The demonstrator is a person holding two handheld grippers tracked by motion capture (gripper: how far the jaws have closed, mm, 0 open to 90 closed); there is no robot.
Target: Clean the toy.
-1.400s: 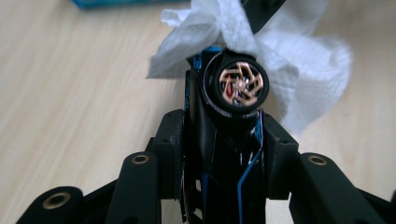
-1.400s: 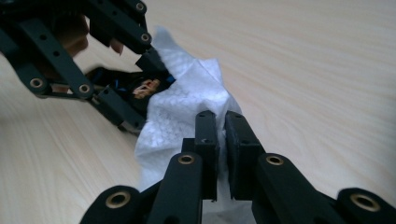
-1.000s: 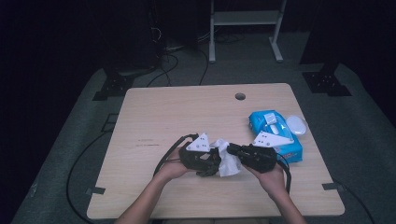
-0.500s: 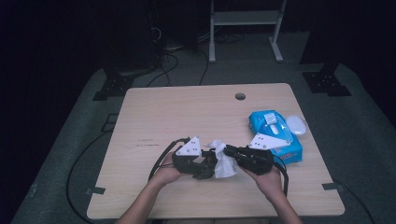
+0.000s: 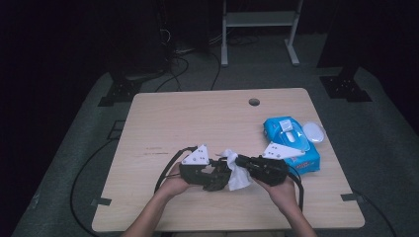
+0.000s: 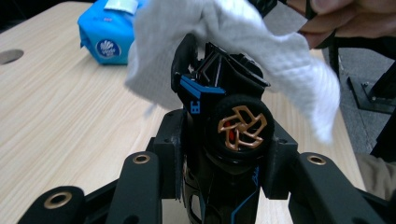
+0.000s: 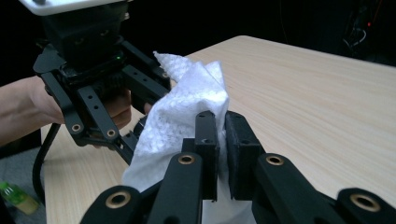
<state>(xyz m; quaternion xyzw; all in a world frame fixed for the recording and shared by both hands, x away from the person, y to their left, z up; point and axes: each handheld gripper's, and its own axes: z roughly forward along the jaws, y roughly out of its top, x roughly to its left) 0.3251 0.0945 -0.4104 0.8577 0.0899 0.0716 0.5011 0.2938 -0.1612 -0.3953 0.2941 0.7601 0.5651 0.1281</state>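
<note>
- Your left gripper (image 5: 210, 174) is clamped on a black toy car (image 6: 224, 140) with blue trim and a gold-spoked wheel, a jaw on each flank. That keeps it steady and raised off the desk (image 5: 197, 118) near the middle of the front edge, so its bodywork can be reached.
- Your right gripper (image 7: 220, 140) has its jaws pinched together on a white wet wipe (image 7: 180, 116), gripped at one bunched part so the loose rest can drape.
- In the left gripper view the wipe (image 6: 243, 42) lies over the car's upper end, touching it. I judge you're wiping the car clean, one tool holding while the other rubs.
- The two tools meet tip to tip, which suits short strokes against a firm hold.
- The blue pack of wet wipes (image 5: 291, 145) lies near the desk's right edge, just beyond your right hand (image 5: 284, 190). Its white flap looks lifted; how many wipes remain inside cannot be told.
- A small white oval object (image 5: 314, 132) rests beside the pack, nearer the right edge.
</note>
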